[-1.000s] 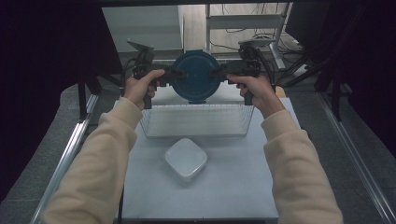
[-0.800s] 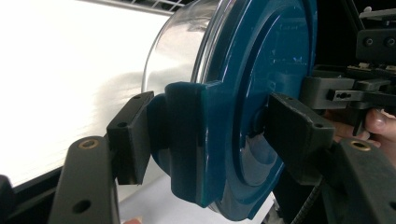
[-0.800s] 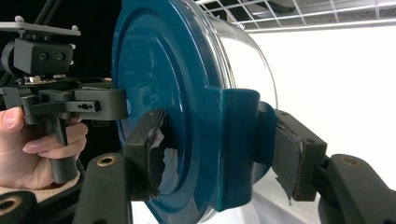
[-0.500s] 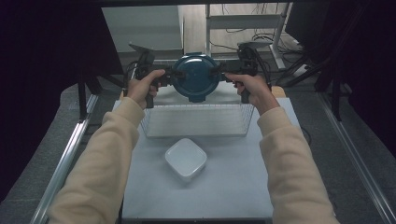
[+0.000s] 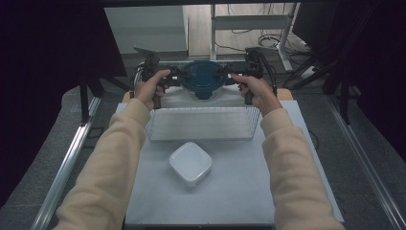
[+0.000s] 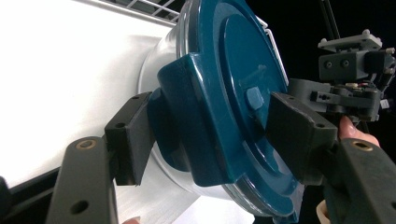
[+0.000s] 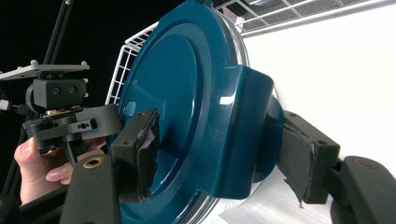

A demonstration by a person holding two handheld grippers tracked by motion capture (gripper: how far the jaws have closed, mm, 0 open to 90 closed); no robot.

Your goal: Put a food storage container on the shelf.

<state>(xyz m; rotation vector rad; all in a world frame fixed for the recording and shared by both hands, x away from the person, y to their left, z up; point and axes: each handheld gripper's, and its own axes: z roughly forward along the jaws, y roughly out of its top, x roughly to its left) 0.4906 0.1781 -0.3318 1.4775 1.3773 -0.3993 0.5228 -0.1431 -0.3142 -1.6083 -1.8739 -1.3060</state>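
**Two hand-held grippers at a blue-lidded container above the wire rack**

The left hand-held gripper (image 5: 174, 76) is held out at the far side of the surface, forearm stretched forward in a cream sleeve, the hand wrapped round its grip. In the left gripper view its jaws straddle the blue side tab of the lidded container (image 5: 203, 79): one pad lies against the tab's underside, the other stands just off the lid's top, so a firm clench cannot be told. The container, clear-walled with a dark blue lid (image 6: 233, 93), hangs tilted between both tools over the far edge of the white wire rack (image 5: 203, 123). The right hand-held gripper (image 5: 229, 74) mirrors the left, arm extended, hand on the grip. Its jaws have just been opening with the opposite lid tab between them; in the right gripper view both pads stand slightly off the tab, a loosened hold.

The surface (image 5: 239, 191) is a pale sheet. On it, nearer the person, lies a white square lid or dish (image 5: 190, 163). Beyond stand a metal frame and cables on a grey floor; darkness flanks both sides.

The container's base is hidden behind the lid. Its contents cannot be made out.
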